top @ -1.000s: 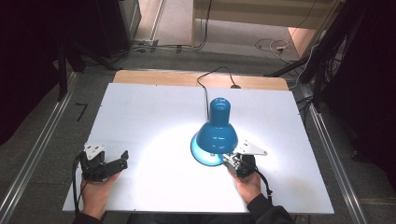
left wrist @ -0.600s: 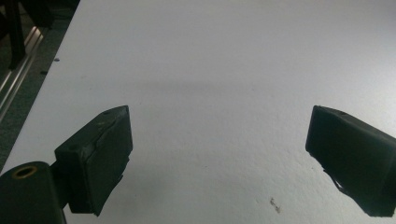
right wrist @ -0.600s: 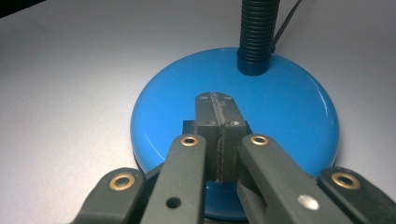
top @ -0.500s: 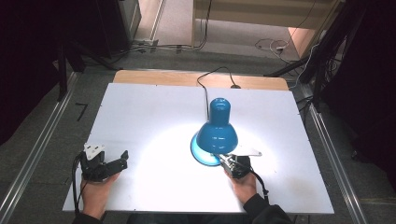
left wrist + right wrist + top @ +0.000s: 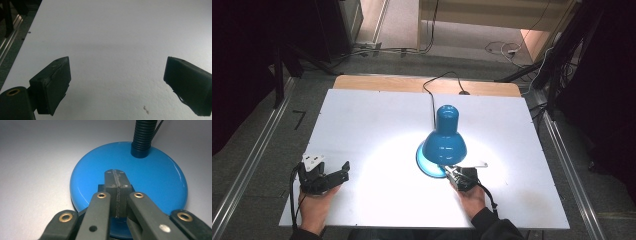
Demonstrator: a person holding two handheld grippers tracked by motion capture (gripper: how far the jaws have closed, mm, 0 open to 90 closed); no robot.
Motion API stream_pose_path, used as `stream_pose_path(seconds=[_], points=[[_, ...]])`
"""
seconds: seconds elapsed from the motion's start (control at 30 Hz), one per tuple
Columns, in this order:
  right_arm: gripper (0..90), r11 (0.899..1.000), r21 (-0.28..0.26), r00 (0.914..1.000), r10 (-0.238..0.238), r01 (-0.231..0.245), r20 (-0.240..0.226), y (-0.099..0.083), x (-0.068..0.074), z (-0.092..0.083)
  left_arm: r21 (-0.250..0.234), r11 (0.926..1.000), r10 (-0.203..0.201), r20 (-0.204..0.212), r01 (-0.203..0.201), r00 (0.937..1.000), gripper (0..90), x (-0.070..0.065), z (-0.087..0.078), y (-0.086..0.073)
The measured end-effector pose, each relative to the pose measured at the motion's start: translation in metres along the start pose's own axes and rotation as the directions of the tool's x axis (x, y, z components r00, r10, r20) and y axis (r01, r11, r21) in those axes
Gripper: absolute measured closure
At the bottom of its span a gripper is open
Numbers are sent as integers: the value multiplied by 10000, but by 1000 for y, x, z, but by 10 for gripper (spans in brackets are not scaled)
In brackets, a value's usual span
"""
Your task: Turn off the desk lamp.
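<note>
White worktop [image 5: 377,125] carries a glossy blue metal desk lamp [image 5: 444,137] right of centre. Right gripper [image 5: 115,178], jaws pressed together, rests on its round base [image 5: 155,172], probably heavy, hard and slippery; the ribbed neck [image 5: 143,135] offers better hold. Left gripper [image 5: 117,80] waits, jaws spread.

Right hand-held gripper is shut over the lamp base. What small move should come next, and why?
Probably a short press straight down. The right hand-held gripper has its jaws closed together over a dark block, likely the switch, on the blue lamp base, and the lamp is lit. The left hand-held gripper sits open, apart.
</note>
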State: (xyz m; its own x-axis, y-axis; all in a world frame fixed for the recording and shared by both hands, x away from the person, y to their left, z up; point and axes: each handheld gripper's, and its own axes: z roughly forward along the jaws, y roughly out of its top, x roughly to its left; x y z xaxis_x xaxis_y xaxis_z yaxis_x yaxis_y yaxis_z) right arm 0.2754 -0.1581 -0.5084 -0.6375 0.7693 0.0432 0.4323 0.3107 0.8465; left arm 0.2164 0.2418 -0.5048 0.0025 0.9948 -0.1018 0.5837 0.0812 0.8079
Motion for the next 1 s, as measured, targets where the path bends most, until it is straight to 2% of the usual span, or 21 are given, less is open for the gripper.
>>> stream_pose_path(seconds=[0.6, 1.0], points=[[881, 10000, 13, 10000, -61, 61, 58, 1, 0, 2, 47, 10000, 39, 14, -39, 10000, 82, -1, 0, 0], [882, 9999, 84, 9996, 131, -129, -237, 2, -4, 3, 36, 10000, 32, 32, -32, 10000, 82, -1, 1, 0]])
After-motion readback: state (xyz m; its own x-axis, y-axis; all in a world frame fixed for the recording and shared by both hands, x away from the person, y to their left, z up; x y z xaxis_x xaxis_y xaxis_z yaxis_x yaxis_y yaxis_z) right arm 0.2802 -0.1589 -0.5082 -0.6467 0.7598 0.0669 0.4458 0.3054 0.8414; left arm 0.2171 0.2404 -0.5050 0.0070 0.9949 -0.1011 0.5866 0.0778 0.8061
